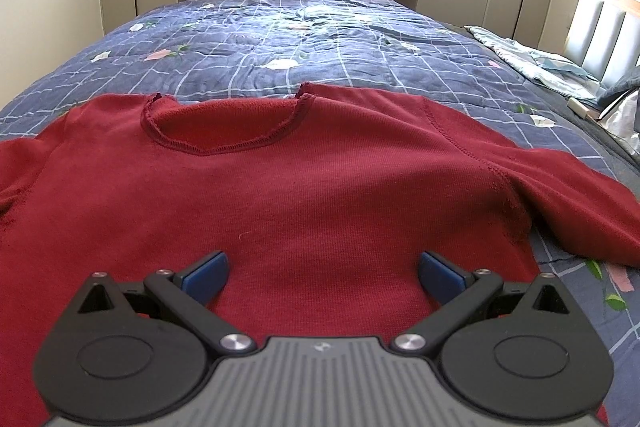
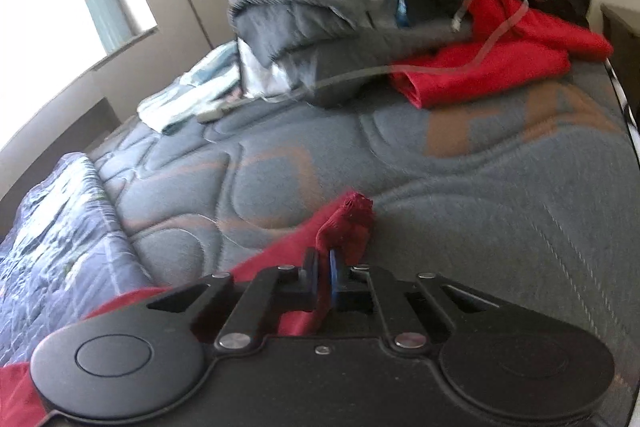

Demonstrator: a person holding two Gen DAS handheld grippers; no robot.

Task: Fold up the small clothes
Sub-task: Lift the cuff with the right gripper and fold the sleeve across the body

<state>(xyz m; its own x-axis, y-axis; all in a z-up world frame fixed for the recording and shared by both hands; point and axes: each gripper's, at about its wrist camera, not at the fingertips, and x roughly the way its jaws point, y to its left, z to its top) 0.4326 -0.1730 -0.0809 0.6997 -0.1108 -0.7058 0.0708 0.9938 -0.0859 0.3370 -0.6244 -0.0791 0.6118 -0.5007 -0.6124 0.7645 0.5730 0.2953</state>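
Dark red knit: a small sweater (image 1: pixel 304 187) lies spread flat, front up, on the blue checked floral quilt (image 1: pixel 280 39), neckline on the far side of the left jaws.
Left gripper (image 1: pixel 323 277): jaws spread wide, blue pads (image 1: pixel 206 277) apart and gripping nothing, poised just over the sweater's lower body; the cloth fills the gap between them.
Right gripper (image 2: pixel 325 261): jaws clenched on the sleeve end (image 2: pixel 348 225) of the sweater, the bunched cuff poking out just beyond the tips.
Sleeve run: from the clenched jaws the red cloth trails back and to the left, under the gripper body.
Beyond the right jaws: grey quilted mattress (image 2: pixel 460 187); further off, a folded red garment (image 2: pixel 480 75) beside a dark grey padded garment (image 2: pixel 320 7).
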